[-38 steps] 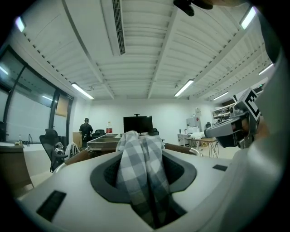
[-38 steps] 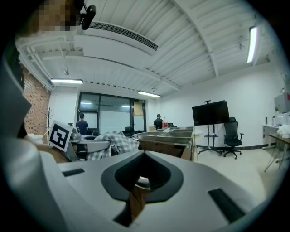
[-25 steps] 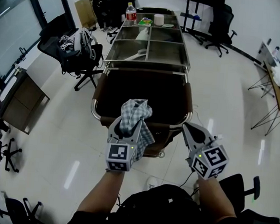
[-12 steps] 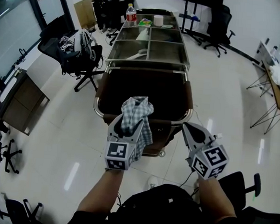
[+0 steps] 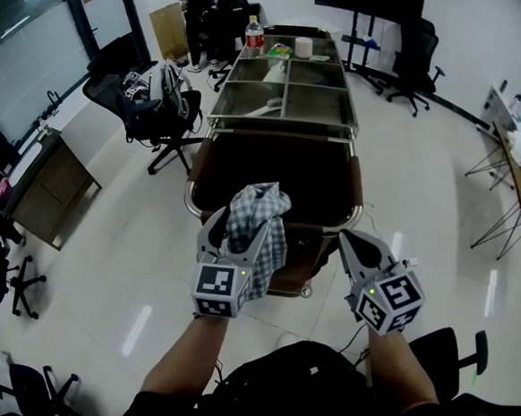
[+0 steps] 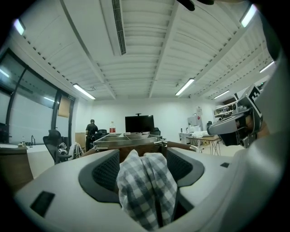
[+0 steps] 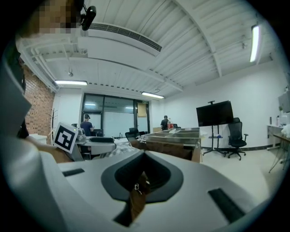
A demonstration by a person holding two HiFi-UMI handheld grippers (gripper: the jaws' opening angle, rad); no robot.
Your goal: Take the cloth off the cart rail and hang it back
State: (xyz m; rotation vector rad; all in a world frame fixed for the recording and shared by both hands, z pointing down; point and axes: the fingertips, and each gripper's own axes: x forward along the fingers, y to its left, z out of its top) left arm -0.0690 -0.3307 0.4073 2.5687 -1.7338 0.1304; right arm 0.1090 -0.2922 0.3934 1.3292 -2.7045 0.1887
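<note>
The left gripper (image 5: 239, 224), whose jaws have just been opening and sit slack around the bunched checked cloth (image 5: 256, 213), carries it just above the cart rail (image 5: 324, 226) running crosswise ahead, while the clenched, empty right gripper (image 5: 355, 242) waits farther right.

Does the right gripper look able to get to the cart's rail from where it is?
Probably yes. The right gripper sits just short of the cart rail with nothing between them. The cloth is off to its left, out of its path.
</note>
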